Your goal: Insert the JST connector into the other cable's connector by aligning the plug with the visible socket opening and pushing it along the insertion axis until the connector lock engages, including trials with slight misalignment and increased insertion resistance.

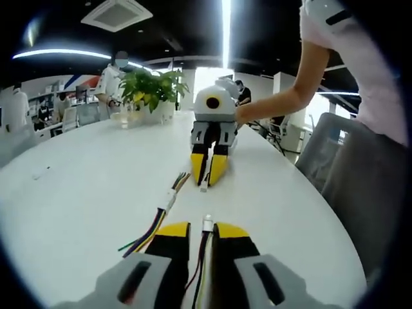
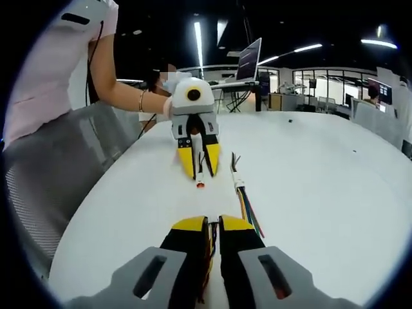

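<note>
My left gripper is shut on a thin wire cable whose small white connector sticks out just past the yellow jaw tips. Facing it across the white table, my right gripper is shut on a second cable, whose white connector pokes out low over the tabletop. A clear gap separates the two connectors. In the right gripper view, coloured wires run between the nearly closed jaws of my right gripper. Opposite it, the left gripper holds its connector out.
A loose cable with coloured wires and a white connector lies on the table beside the grippers, seen again as the spare cable. A potted plant stands at the far end. Grey chairs line the table edge. A person's arm reaches in.
</note>
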{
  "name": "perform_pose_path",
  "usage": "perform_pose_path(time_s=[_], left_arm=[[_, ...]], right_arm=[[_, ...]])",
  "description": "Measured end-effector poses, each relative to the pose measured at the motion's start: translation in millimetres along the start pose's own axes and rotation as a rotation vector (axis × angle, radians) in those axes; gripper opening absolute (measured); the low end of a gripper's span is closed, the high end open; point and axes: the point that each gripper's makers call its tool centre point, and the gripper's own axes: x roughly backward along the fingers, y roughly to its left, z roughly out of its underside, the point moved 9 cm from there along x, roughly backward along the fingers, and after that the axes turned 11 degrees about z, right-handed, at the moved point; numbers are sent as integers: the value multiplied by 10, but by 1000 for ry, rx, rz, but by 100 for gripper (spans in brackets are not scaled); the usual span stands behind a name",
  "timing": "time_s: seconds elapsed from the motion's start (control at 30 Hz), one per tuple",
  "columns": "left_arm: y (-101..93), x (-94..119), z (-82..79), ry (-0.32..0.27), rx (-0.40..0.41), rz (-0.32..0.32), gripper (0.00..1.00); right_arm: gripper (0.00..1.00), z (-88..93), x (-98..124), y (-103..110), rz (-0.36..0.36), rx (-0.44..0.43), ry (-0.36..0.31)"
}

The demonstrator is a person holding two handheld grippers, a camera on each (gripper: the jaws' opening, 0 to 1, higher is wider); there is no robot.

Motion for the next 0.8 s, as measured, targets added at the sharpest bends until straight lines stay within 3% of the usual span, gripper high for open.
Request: perform_pose_path(time_s=[0.1, 0.8], left_arm=[[19, 4, -3, 5, -14, -13, 1], [8, -3, -46, 25, -37, 13, 0]], right_arm=[[4, -11, 0, 5, -2, 7, 2], [3, -12, 4, 0, 0, -17, -2]])
